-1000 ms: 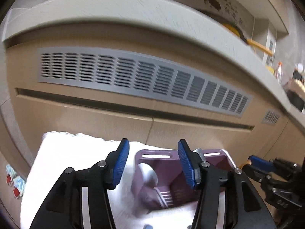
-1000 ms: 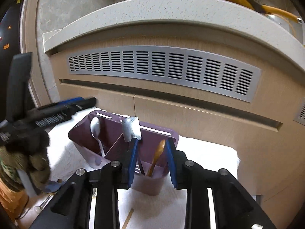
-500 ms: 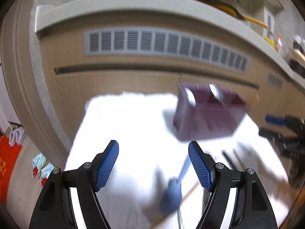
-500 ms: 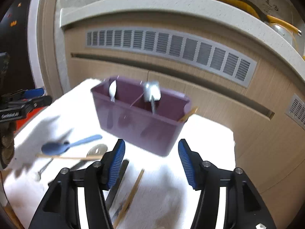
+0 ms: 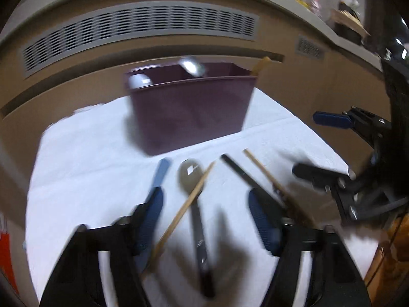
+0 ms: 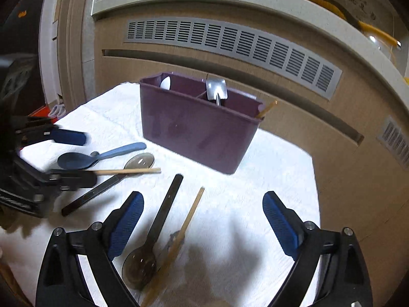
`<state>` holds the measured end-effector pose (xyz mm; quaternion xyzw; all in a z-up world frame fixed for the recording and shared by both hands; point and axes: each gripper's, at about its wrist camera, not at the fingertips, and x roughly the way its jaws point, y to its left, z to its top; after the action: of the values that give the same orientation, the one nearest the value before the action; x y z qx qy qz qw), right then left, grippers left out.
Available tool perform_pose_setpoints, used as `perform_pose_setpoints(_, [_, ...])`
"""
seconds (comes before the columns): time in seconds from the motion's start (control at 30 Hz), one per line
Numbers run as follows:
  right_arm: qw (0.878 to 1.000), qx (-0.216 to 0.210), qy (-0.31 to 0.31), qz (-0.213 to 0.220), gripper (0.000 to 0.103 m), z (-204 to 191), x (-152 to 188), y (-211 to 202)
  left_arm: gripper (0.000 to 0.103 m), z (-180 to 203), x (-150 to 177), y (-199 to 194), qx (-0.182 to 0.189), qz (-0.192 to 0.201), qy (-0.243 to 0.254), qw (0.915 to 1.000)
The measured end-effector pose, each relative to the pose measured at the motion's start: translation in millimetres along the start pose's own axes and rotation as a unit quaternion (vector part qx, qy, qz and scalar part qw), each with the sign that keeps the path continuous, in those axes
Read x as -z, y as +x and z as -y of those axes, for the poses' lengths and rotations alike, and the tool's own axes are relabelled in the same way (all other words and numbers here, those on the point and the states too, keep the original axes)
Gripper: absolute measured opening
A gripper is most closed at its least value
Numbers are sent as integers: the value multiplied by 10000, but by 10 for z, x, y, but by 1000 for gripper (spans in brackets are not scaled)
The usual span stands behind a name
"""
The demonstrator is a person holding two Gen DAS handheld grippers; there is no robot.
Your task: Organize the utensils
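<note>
A purple utensil caddy (image 6: 199, 130) (image 5: 191, 112) stands on a white cloth and holds a white spoon (image 6: 165, 83), a metal spoon (image 6: 216, 90) and a wooden chopstick (image 6: 267, 109). In front of it lie a blue spoon (image 6: 99, 155), a grey spoon with a dark handle (image 5: 196, 199) (image 6: 112, 179), a wooden chopstick (image 5: 184, 209) (image 6: 127, 171), another dark-handled spoon (image 6: 156, 225) and another chopstick (image 6: 179, 238). My left gripper (image 5: 204, 220) is open above the grey spoon and the chopstick across it. My right gripper (image 6: 203, 222) is open above the second spoon and chopstick.
The white cloth (image 6: 268, 192) covers a small table. A beige cabinet with a grey vent grille (image 6: 230, 43) stands close behind the caddy. The table's edges drop off at the left and right.
Both grippers pulled back from the caddy and came down over the loose utensils on the cloth. The right gripper opened wider after letting go at the caddy.
</note>
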<state>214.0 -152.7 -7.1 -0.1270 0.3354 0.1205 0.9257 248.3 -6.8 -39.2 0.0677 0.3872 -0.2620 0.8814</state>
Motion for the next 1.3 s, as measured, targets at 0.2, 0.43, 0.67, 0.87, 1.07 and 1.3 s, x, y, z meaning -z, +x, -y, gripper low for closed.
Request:
perform_pose_setpoints(0.2, [9996,-86,245,-65,92,133,172,-17,47,-74,-242,496,-95,-565,-295,9979])
perform_pose_setpoints(0.43, [9985,-206,409,-308,92,188,398,113,47,-31,-345,824,-380,-1006,-255,9939])
perform_pose_setpoints(0.67, [9983,-235,450,-290,92,187,439,102,48,21,-382,903,-677,-1190,-144,9905])
perform_pose_setpoints(0.87, [9984,-234,436,-289,92,181,452,94,51,-164,-350,790,-150,-1241,-489,9910])
perform_pose_setpoints(1.07, [9985,-239,366,-330,92,119,462,103,51,-247,-371,863,-328,-1341,-613,9885])
perform_pose_setpoints(1.3, [9987,-237,328,-306,92,94,469,75,50,-156,-421,971,-579,-1368,-459,9878])
